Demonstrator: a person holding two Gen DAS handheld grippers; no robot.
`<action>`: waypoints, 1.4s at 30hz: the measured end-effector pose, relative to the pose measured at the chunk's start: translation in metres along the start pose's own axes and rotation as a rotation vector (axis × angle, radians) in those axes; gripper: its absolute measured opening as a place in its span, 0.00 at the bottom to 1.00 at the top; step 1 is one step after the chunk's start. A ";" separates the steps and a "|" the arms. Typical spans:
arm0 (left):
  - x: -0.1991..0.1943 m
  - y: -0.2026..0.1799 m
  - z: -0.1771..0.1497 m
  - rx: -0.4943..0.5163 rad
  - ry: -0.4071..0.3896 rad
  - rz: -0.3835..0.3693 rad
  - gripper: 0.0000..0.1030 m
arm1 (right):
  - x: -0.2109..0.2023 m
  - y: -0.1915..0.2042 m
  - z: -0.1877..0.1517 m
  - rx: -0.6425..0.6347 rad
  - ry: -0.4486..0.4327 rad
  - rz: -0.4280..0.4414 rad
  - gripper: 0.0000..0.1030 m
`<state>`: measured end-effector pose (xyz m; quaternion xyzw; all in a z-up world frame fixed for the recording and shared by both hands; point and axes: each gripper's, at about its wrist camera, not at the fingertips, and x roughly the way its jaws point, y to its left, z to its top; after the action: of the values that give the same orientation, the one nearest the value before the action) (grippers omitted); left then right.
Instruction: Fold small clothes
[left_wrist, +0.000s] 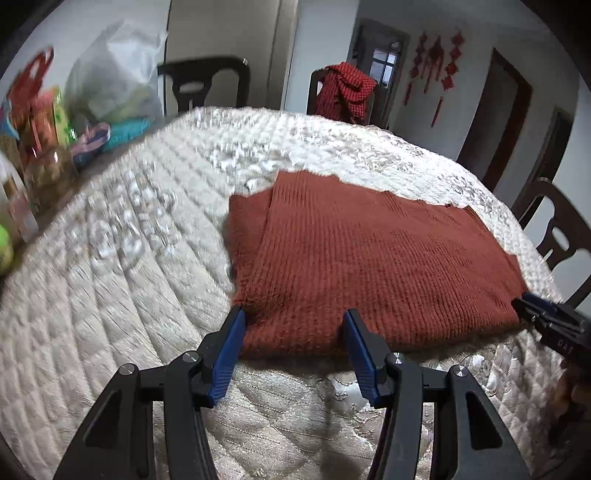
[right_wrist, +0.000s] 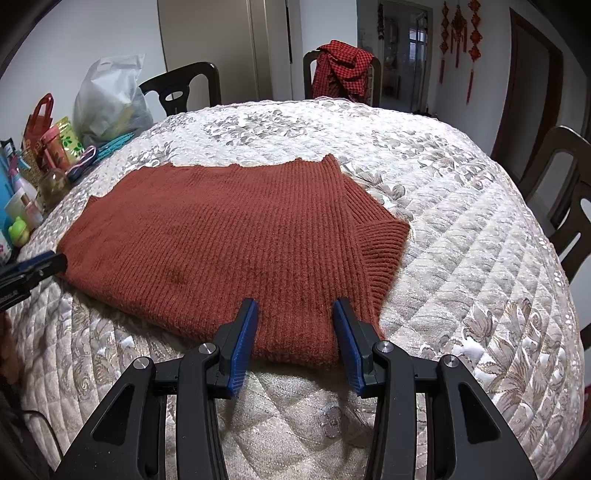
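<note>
One rust knit sweater (right_wrist: 236, 236) lying flat mid-quilt (right_wrist: 461, 229), I'm holding my left gripper (left_wrist: 293, 325) parted at its near edge, gripping nothing, my right gripper (right_wrist: 295, 314) likewise parted and empty, red-draped chair (right_wrist: 341, 70) standing beyond the sweater.

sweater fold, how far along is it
Done: the rust sweater lies flat on the quilt, and at least one sleeve looks tucked across the body. In hand: the left hand-held gripper and right hand-held gripper sit open at the near edge, cloth between the jaws but not pinched. Left: probably grip that edge and fold it over toward the far edge.
</note>
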<state>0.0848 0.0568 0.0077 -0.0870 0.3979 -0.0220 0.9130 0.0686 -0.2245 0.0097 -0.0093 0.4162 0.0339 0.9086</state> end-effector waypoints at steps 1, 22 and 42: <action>0.000 0.002 0.002 -0.006 -0.004 0.002 0.56 | 0.000 -0.001 0.000 0.001 0.000 0.002 0.42; -0.005 0.032 -0.017 -0.281 0.003 -0.263 0.56 | -0.019 -0.066 -0.039 0.403 -0.011 0.390 0.44; 0.008 0.035 0.000 -0.328 -0.012 -0.243 0.19 | 0.010 -0.085 -0.018 0.586 -0.020 0.428 0.17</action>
<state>0.0891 0.0905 -0.0047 -0.2820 0.3775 -0.0666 0.8795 0.0673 -0.3097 -0.0108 0.3392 0.3918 0.1029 0.8490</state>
